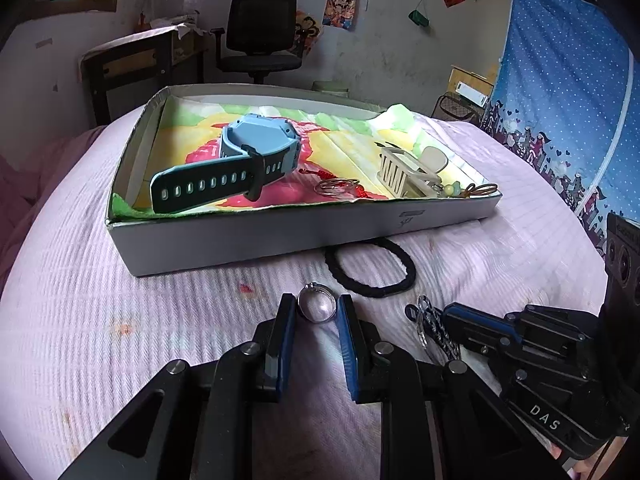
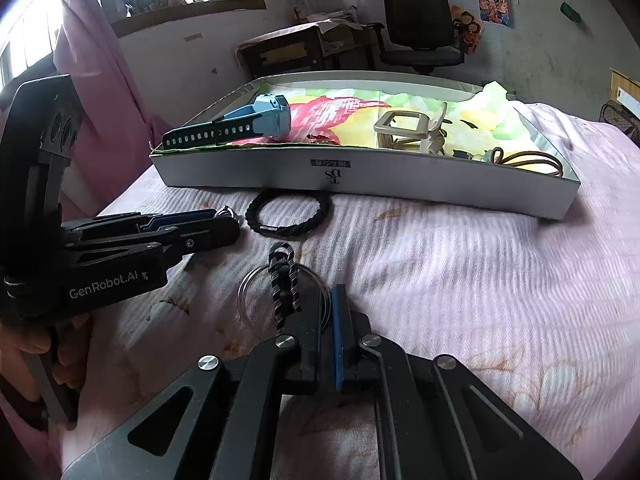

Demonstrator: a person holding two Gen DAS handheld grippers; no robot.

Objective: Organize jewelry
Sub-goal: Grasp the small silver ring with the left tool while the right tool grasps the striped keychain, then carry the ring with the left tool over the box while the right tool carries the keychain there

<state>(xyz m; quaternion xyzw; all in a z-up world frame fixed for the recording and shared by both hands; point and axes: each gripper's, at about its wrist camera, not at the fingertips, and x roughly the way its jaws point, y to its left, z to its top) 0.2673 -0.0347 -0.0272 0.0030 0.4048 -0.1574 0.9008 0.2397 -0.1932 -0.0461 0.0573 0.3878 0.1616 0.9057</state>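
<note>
A silver ring lies on the pink bedspread between the fingertips of my left gripper, whose jaws stand either side of it, touching or nearly so. My right gripper is shut on a black braided keychain with a metal ring; it also shows in the left wrist view. A black braided bracelet lies in front of the white box. The box holds a blue watch, a wooden clip, rings and a beaded cord.
The bed surface spreads to the right. A desk and black office chair stand behind by the wall. A blue curtain hangs at the right. The left gripper's body sits to the left in the right wrist view.
</note>
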